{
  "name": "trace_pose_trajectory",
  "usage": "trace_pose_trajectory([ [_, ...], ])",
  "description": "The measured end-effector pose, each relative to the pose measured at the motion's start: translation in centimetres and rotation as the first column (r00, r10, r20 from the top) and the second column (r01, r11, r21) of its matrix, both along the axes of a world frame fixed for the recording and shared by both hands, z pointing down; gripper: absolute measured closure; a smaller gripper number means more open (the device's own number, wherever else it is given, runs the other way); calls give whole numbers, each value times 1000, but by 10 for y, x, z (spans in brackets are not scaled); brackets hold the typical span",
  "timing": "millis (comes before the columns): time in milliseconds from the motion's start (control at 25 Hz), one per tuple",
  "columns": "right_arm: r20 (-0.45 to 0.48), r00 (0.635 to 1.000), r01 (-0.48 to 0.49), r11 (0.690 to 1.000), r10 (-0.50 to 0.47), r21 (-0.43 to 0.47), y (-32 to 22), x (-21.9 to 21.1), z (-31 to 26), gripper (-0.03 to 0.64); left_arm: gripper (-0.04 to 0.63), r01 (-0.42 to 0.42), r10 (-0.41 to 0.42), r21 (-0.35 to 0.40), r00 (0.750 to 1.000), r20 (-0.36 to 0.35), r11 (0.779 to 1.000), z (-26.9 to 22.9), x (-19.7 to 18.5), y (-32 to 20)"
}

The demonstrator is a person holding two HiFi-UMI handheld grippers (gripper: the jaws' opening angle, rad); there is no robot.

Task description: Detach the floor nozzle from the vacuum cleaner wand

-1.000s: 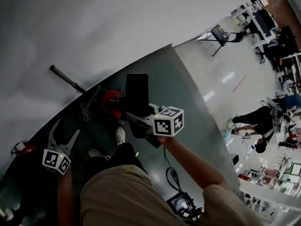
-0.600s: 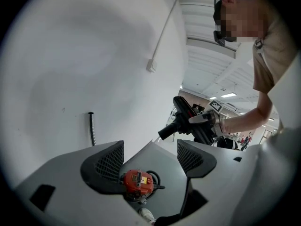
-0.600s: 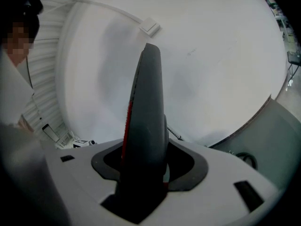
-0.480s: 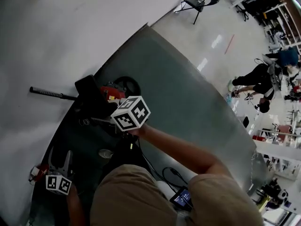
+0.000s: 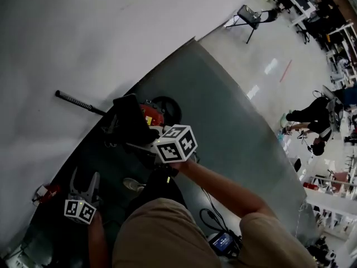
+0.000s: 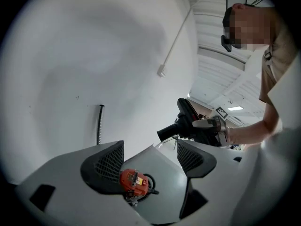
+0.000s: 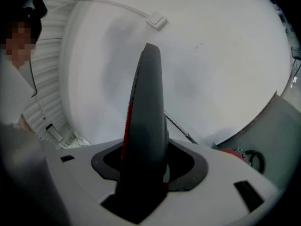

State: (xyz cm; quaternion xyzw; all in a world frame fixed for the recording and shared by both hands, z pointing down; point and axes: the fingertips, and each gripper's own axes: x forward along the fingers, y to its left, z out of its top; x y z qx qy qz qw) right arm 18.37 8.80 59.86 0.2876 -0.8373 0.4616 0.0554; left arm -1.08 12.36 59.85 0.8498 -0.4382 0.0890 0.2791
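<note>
My right gripper point(image 5: 144, 143) is shut on the black floor nozzle point(image 5: 130, 119) and holds it up off the floor. In the right gripper view the nozzle point(image 7: 146, 121) stands upright between the pads of the right gripper point(image 7: 143, 166). The black wand point(image 5: 78, 102) rests against the white wall behind it, apart from the nozzle. The red vacuum body point(image 5: 152, 115) sits on the grey mat point(image 5: 223, 116). My left gripper point(image 5: 84, 178) hangs low at the left, open and holding nothing. The left gripper view looks past the left gripper point(image 6: 148, 157) at the red body point(image 6: 134, 182).
A black hose coil point(image 5: 168, 107) lies beside the red body. A small red object point(image 5: 46, 192) sits at the mat's left edge. A cable and a small screen point(image 5: 222, 241) lie near my feet. A chair point(image 5: 249, 17), desks and people are far right.
The right gripper has kept its hold on the nozzle and shifted sideways a little. The left gripper has moved slightly and rolled. The head view has swung.
</note>
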Motion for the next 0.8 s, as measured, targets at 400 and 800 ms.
trace_pose_trajectory([
  [400, 10, 981, -194, 978, 195, -80, 1, -29, 15, 385, 230, 205, -203, 38, 977, -59, 978, 6, -125, 16],
  [800, 145, 914, -363, 923, 379, -125, 2, -54, -18, 390, 230, 292, -289, 12, 951, -111, 956, 17, -213, 43],
])
